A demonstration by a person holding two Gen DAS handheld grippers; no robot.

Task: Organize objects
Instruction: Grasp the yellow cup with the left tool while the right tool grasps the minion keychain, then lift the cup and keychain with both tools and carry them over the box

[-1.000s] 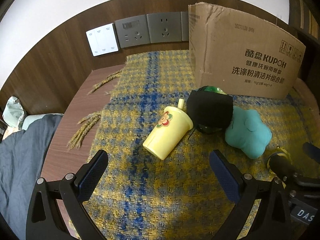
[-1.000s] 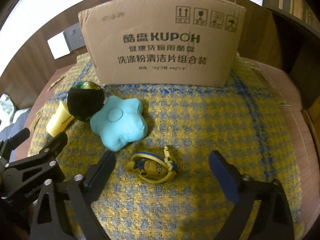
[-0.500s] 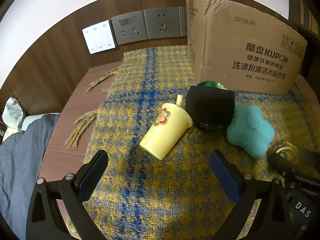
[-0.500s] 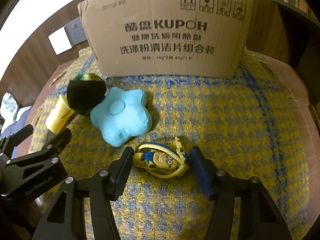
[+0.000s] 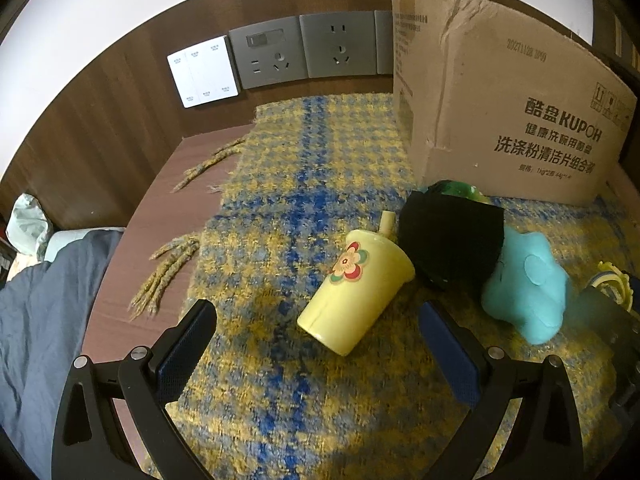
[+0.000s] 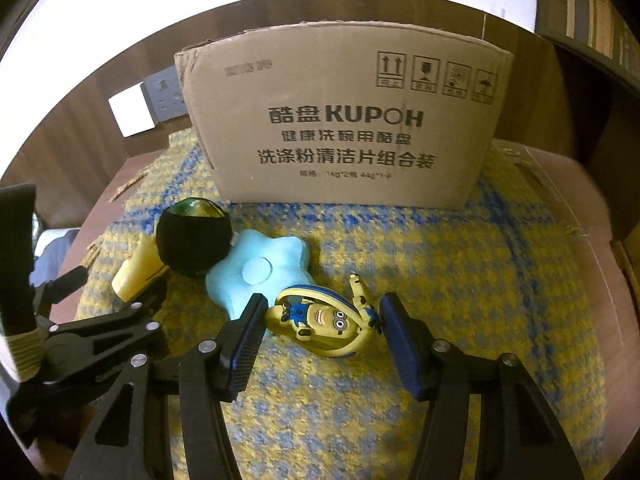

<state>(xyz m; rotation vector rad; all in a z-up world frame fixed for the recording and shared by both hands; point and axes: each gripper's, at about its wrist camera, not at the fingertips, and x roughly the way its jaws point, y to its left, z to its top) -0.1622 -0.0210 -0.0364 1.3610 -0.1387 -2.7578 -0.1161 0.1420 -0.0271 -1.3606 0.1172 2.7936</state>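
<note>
My right gripper [image 6: 322, 334] is shut on a yellow minion toy [image 6: 324, 322], which sits between its blue pads above the cloth. Behind it lie a teal star cushion [image 6: 256, 270], a black-covered green ball [image 6: 194, 238] and a tipped yellow cup [image 6: 136, 272]. My left gripper [image 5: 316, 350] is open and empty, just in front of the yellow cup [image 5: 356, 290], which lies on its side. The ball [image 5: 450, 236] and cushion [image 5: 528, 292] lie to the cup's right. An open cardboard box [image 6: 344, 132] stands at the back.
A yellow and blue woven cloth [image 5: 288, 208] covers the brown table [image 5: 160, 208]. Wall sockets [image 5: 308, 50] and a white switch [image 5: 202, 72] are behind. Grey bedding [image 5: 36, 312] lies off the table's left edge. A dark shelf [image 6: 592, 8] stands at the right.
My right gripper closed around the minion toy and lifted it slightly toward the box. My left gripper stayed open and shifted a little nearer the cup.
</note>
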